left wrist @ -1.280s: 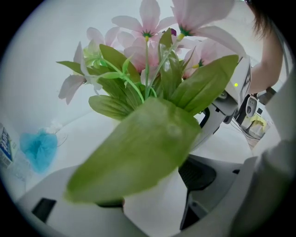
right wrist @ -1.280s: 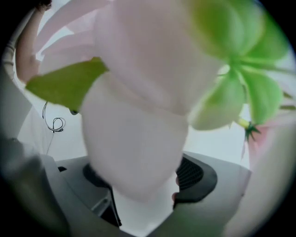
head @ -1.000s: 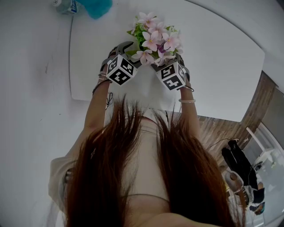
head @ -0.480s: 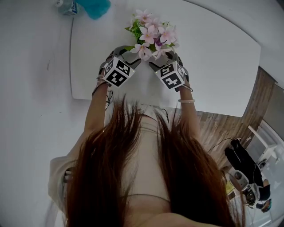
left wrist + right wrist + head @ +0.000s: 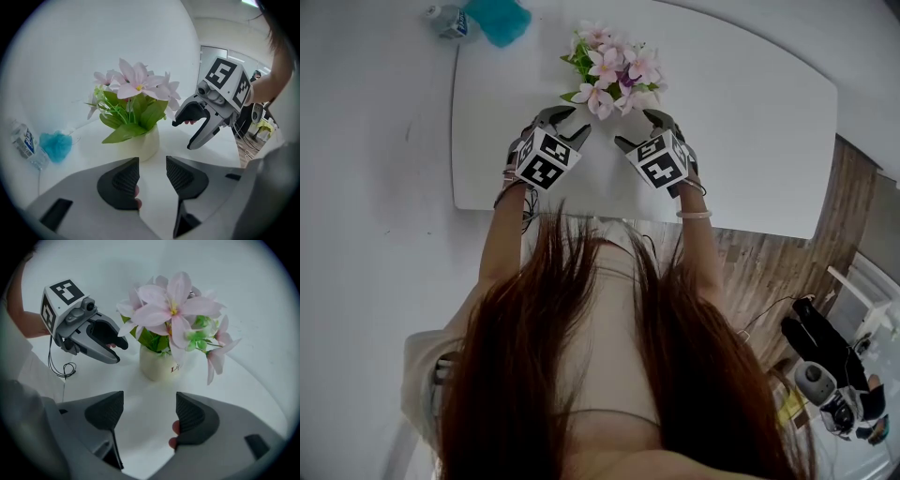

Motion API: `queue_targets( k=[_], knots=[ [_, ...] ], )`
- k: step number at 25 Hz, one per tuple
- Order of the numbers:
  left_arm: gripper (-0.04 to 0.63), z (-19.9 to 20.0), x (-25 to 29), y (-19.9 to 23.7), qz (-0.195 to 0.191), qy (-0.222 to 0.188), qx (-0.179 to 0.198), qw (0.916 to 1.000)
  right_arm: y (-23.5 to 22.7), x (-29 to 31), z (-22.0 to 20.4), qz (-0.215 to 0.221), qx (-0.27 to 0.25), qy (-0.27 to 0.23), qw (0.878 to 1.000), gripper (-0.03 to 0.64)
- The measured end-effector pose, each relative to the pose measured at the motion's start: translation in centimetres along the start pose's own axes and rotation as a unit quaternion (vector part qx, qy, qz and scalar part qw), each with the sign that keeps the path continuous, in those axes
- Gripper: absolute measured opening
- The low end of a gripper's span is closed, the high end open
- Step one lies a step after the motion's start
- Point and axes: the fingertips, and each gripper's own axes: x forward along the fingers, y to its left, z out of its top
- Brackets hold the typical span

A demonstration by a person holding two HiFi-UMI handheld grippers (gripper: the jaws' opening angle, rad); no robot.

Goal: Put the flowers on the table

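potted flowers [image 5: 614,70] sat on the worktop [image 5: 750,141], left gripper [image 5: 570,122] jaws just been closing, nothing between them, right gripper [image 5: 636,128] apart, empty too

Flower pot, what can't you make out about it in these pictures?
- Right gripper view: the red print on the pot is cut short by a petal, too small to read.
- Head view: the flowers hide the pot.
- Left gripper view: no print shows; leaves cover the rim.
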Motion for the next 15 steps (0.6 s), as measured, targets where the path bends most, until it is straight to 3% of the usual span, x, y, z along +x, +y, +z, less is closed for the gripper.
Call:
queue_targets(
  k=[5,15],
  knots=[
    [0.166,0.1,-1.1,-1.0,0.013,-0.01,-0.002,0.9999,0.5,-1.4,-0.2,-0.018,-0.007,-0.009,1.0,0.302],
    [0.137,0.2,-3.5,-4.3,0.029,-0.024,0.015,0.9992,3.0,-4.2,-1.0,-0.037,-0.025,-0.032,0.999,0.268]
  ],
)
